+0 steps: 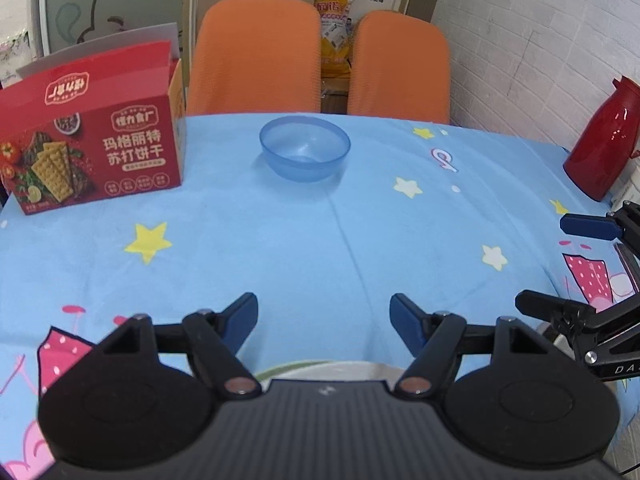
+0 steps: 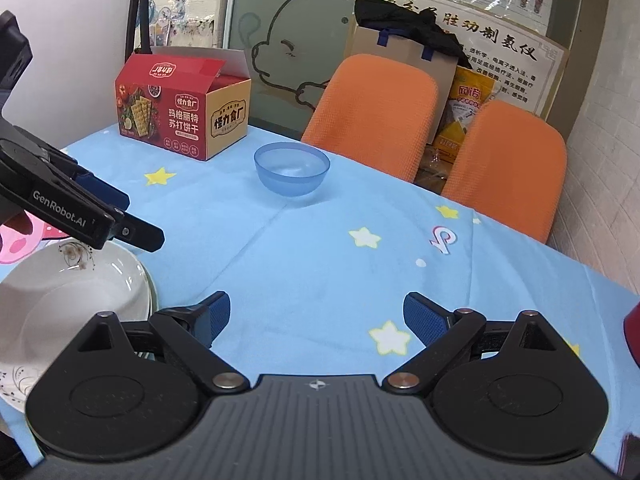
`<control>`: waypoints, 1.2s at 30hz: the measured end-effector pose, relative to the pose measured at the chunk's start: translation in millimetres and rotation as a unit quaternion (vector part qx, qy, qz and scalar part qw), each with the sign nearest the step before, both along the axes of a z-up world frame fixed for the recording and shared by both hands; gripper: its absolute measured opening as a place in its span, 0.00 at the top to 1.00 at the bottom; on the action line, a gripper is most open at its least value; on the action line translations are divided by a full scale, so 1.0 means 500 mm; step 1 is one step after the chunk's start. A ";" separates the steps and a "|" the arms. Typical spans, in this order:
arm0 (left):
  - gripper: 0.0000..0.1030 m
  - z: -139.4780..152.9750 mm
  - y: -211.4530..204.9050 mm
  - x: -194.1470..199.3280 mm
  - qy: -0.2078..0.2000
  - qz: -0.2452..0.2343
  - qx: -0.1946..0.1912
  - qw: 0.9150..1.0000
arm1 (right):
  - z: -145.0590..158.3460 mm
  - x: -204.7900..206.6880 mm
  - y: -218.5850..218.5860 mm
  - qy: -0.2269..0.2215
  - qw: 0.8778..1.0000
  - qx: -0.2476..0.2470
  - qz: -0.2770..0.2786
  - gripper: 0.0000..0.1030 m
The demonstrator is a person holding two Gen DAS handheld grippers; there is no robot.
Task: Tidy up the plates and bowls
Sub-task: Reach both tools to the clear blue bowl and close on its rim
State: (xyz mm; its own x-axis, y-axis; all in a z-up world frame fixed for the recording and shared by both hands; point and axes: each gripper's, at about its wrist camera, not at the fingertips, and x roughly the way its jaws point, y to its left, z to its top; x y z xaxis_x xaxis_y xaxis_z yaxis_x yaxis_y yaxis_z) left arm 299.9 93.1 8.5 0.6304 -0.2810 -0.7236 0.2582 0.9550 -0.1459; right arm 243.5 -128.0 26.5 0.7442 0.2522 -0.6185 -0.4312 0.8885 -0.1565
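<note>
Both grippers empty, jaws spread. Left gripper [image 1: 324, 316] has clear tablecloth between its blue pads, nothing pinched; same for the right gripper [image 2: 316, 316]. Remaining target looks like the blue bowl [image 1: 305, 148], upright, rim up, standing alone at the far side of the table [image 1: 240, 248] near the two orange chairs [image 1: 256, 56]. From the left wrist view it lies almost dead ahead, slightly left of the jaw centreline, well apart from the fingertips. From the right wrist view the same blue bowl [image 2: 292, 168] lies ahead and a bit left of centre, also well apart. Neither hand is obviously nearer; my read is the left is better lined up, since the bowl sits closer to its pointing axis. Bowl is round, so no long axis to match: approach angle only matters for getting one pad inside the rim and one outside. The white dishes [image 2: 76, 300] sit at the near edge, nested with a deeper one on top of a plate, directly under the left gripper [image 2: 92, 216] as seen from the right wrist; in the left view only a sliver of white rim [image 1: 320, 370] shows below the jaws. So the stack is near, the bowl is far, and the coming move is probably a forward reach across the table. Red cracker box [image 1: 96, 148] stands just left of the bowl, red thermos [image 1: 604, 144] far right; neither is in the straight path.
</note>
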 end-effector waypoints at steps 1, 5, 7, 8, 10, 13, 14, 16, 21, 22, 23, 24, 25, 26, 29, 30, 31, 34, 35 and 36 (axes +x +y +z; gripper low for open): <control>0.30 0.003 0.006 0.014 -0.002 0.004 0.000 1.000 | 0.004 0.013 0.008 -0.001 1.000 -0.006 0.006 0.00; 0.29 0.020 0.029 0.088 -0.012 0.026 -0.007 1.000 | 0.021 0.076 0.040 -0.005 0.999 -0.024 0.030 0.00; 0.29 0.027 0.036 0.132 -0.011 0.037 -0.020 0.999 | 0.031 0.110 0.058 -0.006 0.999 -0.025 0.041 0.00; 0.29 0.029 0.039 0.159 -0.010 0.042 -0.030 0.999 | 0.035 0.131 0.067 -0.005 0.999 -0.021 0.047 0.00; 0.29 0.030 0.035 0.206 -0.010 0.044 -0.045 0.998 | 0.037 0.171 0.082 0.000 0.999 -0.008 0.052 0.00; 0.28 0.012 0.025 0.282 0.008 0.066 -0.061 0.996 | 0.023 0.237 0.098 0.021 0.998 0.017 0.054 0.00; 0.28 0.000 0.020 0.309 0.019 0.072 -0.064 0.995 | 0.016 0.256 0.102 0.029 0.998 0.023 0.053 0.00; 0.28 -0.021 0.014 0.352 0.037 0.085 -0.070 0.993 | -0.004 0.296 0.109 0.047 0.997 0.031 0.048 0.00; 0.28 -0.065 0.006 0.431 0.052 0.099 -0.066 0.991 | -0.061 0.366 0.124 0.085 0.995 0.029 0.037 0.00; 0.28 -0.071 0.006 0.441 0.057 0.100 -0.066 0.991 | -0.069 0.373 0.127 0.089 0.995 0.026 0.038 0.00; 0.28 -0.076 0.005 0.447 0.059 0.100 -0.067 0.991 | -0.076 0.380 0.130 0.091 0.995 0.025 0.038 0.00; 0.28 -0.080 0.004 0.453 0.059 0.096 -0.069 0.991 | -0.080 0.387 0.131 0.094 0.995 0.027 0.038 0.00; 0.28 -0.084 0.001 0.456 0.058 0.091 -0.070 0.992 | -0.083 0.394 0.133 0.098 0.994 0.030 0.039 0.00; 0.28 -0.086 -0.002 0.459 0.058 0.089 -0.068 0.992 | -0.087 0.399 0.136 0.101 0.994 0.033 0.040 0.00; 0.28 -0.090 -0.007 0.464 0.056 0.083 -0.067 0.993 | -0.099 0.409 0.150 0.104 0.993 0.029 0.044 0.00; 0.28 -0.090 -0.009 0.466 0.054 0.080 -0.069 0.993 | -0.102 0.413 0.153 0.105 0.993 0.028 0.045 0.00; 0.28 -0.092 -0.011 0.468 0.054 0.077 -0.069 0.993 | -0.105 0.416 0.155 0.107 0.993 0.030 0.044 0.00; 0.28 -0.100 -0.015 0.476 0.050 0.072 -0.062 0.994 | -0.113 0.425 0.156 0.113 0.992 0.038 0.040 0.00; 0.28 -0.102 -0.015 0.478 0.049 0.071 -0.060 0.994 | -0.116 0.429 0.156 0.115 0.992 0.040 0.039 0.00; 0.28 -0.104 -0.017 0.481 0.046 0.069 -0.059 0.995 | -0.116 0.431 0.157 0.109 0.992 0.041 0.040 0.00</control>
